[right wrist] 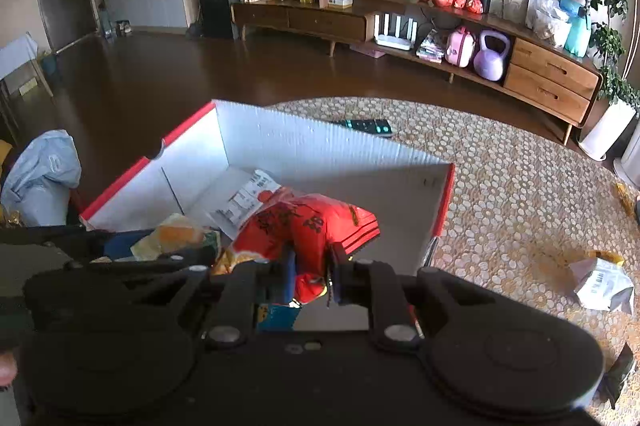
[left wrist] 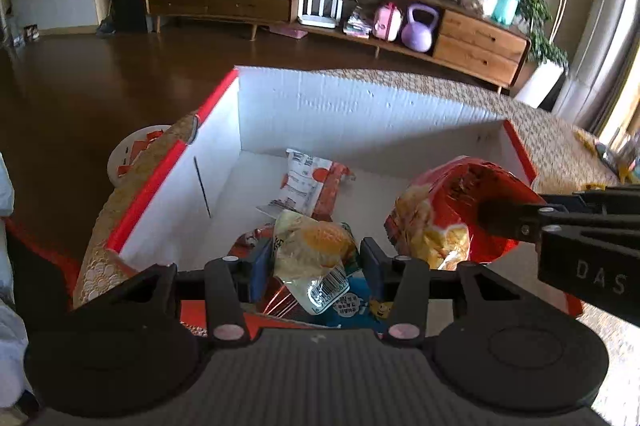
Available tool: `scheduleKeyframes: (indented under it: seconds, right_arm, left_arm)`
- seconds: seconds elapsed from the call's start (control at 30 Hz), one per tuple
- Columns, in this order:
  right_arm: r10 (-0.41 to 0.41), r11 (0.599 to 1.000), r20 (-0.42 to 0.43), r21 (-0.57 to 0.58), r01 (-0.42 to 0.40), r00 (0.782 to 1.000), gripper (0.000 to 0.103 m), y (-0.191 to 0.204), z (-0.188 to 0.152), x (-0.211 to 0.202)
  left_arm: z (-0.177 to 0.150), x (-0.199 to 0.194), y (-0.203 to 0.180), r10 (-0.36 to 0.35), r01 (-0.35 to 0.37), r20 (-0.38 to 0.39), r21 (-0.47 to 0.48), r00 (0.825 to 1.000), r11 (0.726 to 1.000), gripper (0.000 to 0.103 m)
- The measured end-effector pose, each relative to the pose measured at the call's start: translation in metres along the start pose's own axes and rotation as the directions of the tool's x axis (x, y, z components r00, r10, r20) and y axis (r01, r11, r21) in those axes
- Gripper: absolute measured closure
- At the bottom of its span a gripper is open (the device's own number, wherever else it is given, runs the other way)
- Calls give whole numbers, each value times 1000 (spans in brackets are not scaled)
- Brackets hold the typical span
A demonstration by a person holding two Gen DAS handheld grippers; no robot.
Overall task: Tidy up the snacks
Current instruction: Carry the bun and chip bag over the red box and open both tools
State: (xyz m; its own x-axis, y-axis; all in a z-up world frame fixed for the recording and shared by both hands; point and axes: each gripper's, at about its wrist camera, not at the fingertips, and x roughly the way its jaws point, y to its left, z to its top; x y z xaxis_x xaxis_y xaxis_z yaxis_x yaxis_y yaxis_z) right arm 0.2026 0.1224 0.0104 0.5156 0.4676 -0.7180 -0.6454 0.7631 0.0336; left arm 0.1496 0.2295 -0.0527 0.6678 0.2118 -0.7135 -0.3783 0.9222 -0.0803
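Observation:
A red-edged box with white inner walls sits on a patterned rug. My left gripper is shut on a pale snack packet with an orange picture, held over the box's near side. My right gripper is shut on a red snack bag, also over the box; in the left wrist view that red bag hangs at the right. A white and orange packet lies on the box floor. A blue packet shows under my left fingers.
One pale snack packet lies on the rug to the right, and a dark remote lies beyond the box. A long wooden sideboard lines the far wall. A light blue bag sits left of the box.

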Motion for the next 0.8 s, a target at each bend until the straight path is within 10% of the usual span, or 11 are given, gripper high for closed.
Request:
scheduleKeyframes:
  seconds: [0.53,0.8]
  right_arm:
    - [-8,1000,-77,25,10,997,81,-5,-11,15]
    - [-11,998,-68,66,15,998,72,-15,-18,1]
  left_arm:
    - [-5,5,-15,50,-51,14,82,999,995,49]
    - [-7,-7,-17,51,-54,42,74,998,996,28]
